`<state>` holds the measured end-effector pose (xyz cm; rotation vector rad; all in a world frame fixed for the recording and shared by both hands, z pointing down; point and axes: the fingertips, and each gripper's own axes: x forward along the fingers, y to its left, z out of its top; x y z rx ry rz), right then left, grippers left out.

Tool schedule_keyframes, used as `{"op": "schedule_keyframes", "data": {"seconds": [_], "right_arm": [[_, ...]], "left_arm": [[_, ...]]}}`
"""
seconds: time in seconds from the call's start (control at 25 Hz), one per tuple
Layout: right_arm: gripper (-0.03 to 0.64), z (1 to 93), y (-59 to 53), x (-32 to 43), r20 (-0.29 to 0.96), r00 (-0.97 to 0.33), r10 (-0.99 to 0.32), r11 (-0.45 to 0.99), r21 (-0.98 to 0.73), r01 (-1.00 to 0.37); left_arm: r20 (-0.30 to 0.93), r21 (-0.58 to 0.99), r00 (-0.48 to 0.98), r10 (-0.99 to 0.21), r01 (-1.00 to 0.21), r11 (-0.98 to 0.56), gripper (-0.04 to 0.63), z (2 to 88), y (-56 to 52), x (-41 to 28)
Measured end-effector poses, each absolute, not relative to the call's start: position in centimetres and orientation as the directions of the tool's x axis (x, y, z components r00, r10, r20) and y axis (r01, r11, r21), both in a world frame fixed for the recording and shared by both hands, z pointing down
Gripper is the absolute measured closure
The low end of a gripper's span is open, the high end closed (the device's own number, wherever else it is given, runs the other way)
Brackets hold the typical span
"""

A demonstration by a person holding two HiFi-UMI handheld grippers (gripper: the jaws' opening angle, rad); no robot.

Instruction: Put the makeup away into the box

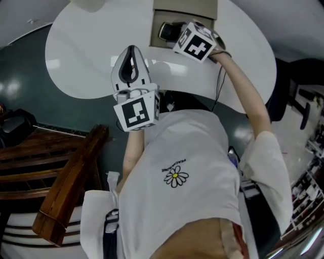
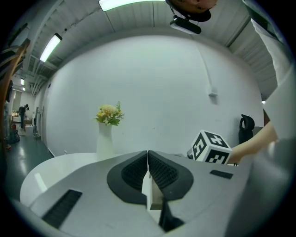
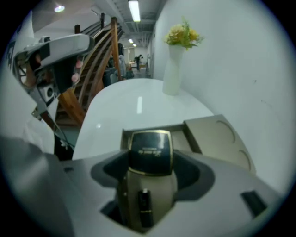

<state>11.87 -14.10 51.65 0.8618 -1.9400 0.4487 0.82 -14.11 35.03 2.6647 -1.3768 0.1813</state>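
Compact [image 3: 150,149], dark, gold-rimmed, lid print unreadable, clamped in right gripper [image 3: 149,172] over box [image 3: 183,139]; left gripper [image 2: 148,162] closed, empty.

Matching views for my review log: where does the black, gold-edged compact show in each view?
Head view: top centre, compact in the right gripper jaws, at the box.
Left gripper view: not in it.
Right gripper view: centre, clamped between the jaws.
Shared landmark: the white table.
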Motion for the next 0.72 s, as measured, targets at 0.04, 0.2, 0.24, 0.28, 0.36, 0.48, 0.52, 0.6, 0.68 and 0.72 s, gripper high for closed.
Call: {"op": "schedule_keyframes", "data": {"seconds": [0.04,0.2,0.24,0.28,0.36,0.48,0.52,0.6,0.68,0.72], "right_arm": [[0.314,52.2,-14.3,12.1,0.875,-0.315,-0.369,0.693,0.033,-0.72],[0.314,54.1,-14.5,12.7,0.902,-0.306,-0.306,0.708,0.0,-0.707],[0.314,54.5,-14.4,12.7,0.907,-0.304,-0.29,0.711,-0.009,-0.703],[0.314,54.9,-14.3,12.8,0.912,-0.305,-0.275,0.714,-0.019,-0.7],[0.314,55.5,-14.0,12.8,0.918,-0.314,-0.243,0.717,-0.048,-0.696],[0.314,56.2,-13.7,12.8,0.92,-0.326,-0.219,0.717,-0.075,-0.693],[0.314,56.3,-13.6,12.9,0.919,-0.326,-0.22,0.714,-0.076,-0.696],[0.314,56.2,-13.6,12.9,0.911,-0.338,-0.235,0.7,-0.082,-0.71],[0.316,55.7,-14.0,12.7,0.897,-0.354,-0.263,0.692,-0.08,-0.717],[0.316,55.5,-14.2,12.5,0.892,-0.361,-0.274,0.694,-0.076,-0.716]], "left_arm": [[0.17,0.067,0.578,-0.798,-0.815,-0.575,0.571,35.2,-14.0,0.9],[0.188,0.079,0.578,-0.794,-0.815,-0.575,0.571,36.1,-13.3,0.9],[0.195,0.086,0.575,-0.794,-0.817,-0.57,0.571,36.4,-13.1,0.8],[0.201,0.091,0.572,-0.795,-0.819,-0.567,0.571,36.6,-13.0,0.8],[0.211,0.087,0.568,-0.796,-0.822,-0.563,0.571,37.0,-13.0,0.6],[0.225,0.09,0.558,-0.799,-0.828,-0.553,0.571,37.1,-13.3,0.6],[0.226,0.091,0.556,-0.8,-0.829,-0.551,0.571,37.1,-13.3,0.5],[0.225,0.09,0.558,-0.799,-0.828,-0.554,0.571,37.3,-13.4,0.6],[0.224,0.083,0.561,-0.797,-0.826,-0.558,0.571,37.3,-13.6,0.7],[0.223,0.081,0.562,-0.796,-0.825,-0.56,0.571,37.2,-13.6,0.8]]}}
